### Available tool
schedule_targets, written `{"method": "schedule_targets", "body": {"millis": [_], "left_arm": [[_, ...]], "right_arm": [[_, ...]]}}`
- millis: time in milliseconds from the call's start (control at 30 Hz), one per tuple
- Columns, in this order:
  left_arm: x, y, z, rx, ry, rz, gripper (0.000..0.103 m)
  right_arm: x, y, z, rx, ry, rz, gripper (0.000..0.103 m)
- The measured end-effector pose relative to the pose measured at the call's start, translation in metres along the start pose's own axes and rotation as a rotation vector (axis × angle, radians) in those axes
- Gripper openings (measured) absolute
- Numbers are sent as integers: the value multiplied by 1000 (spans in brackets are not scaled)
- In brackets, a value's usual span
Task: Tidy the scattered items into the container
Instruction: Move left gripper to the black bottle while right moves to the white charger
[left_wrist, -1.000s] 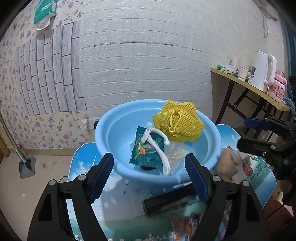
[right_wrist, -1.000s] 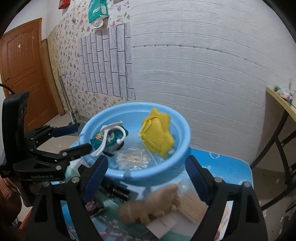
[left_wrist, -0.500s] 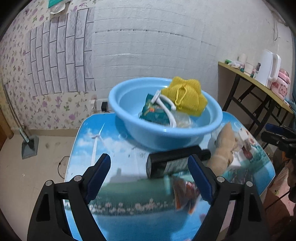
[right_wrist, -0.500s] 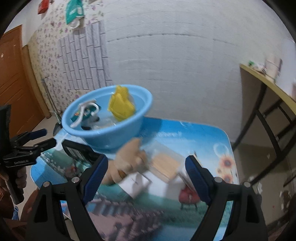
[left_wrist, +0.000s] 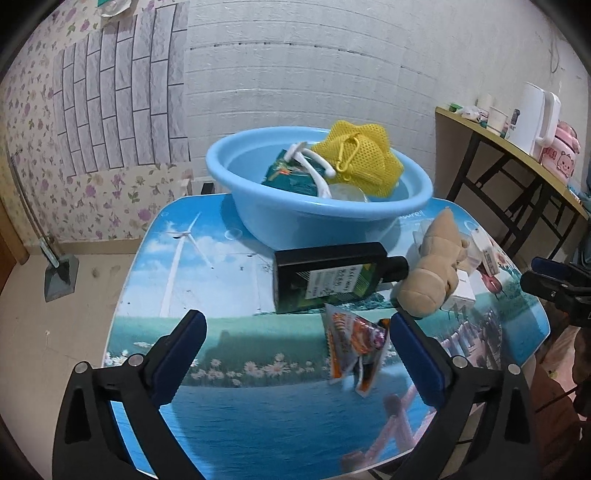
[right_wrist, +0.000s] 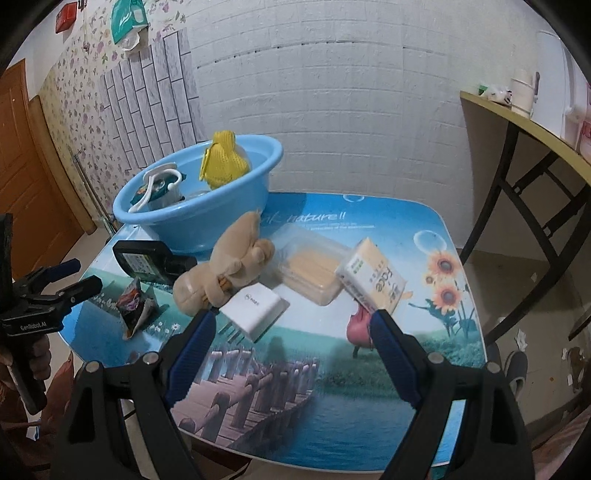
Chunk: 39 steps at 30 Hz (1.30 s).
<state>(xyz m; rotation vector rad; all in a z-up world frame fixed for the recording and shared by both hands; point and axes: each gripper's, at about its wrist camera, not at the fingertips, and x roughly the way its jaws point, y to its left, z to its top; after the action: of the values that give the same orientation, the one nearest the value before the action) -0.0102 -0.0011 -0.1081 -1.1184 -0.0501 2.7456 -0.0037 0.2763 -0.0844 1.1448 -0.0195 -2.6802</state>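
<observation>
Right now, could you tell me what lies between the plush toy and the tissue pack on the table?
A clear plastic box of pale sticks lies between the plush toy and the tissue pack, with a white charger just nearer; the right wrist view shows it.

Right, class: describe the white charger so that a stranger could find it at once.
Start at the blue basin on the picture-printed table. Nearer the camera lies a tan plush toy; the white charger touches its near end, the only plain white block with metal prongs.
</observation>
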Motion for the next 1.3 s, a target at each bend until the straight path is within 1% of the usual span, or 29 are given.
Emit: {"method": "schedule_targets", "body": {"millis": [100, 267, 367, 700, 967, 1300], "left_arm": [[3, -4, 1, -11, 1, 6, 103], [11, -8, 8, -60, -1, 5, 103], [18, -11, 13, -72, 5, 2, 103], [48, -25, 26, -74, 41, 0, 103], [70, -25, 32, -89, 59, 16, 103], [81, -25, 35, -81, 68, 0, 103]], "right_arm": [[2, 2, -2, 2, 7, 5, 86], [12, 6, -4, -3, 33, 11, 86], [19, 10, -5, -10, 45, 13, 86], [46, 19, -1, -10, 90, 39, 86], [69, 25, 2, -27, 126, 32, 86], [90, 31, 2, -63, 155, -5, 86]]}}
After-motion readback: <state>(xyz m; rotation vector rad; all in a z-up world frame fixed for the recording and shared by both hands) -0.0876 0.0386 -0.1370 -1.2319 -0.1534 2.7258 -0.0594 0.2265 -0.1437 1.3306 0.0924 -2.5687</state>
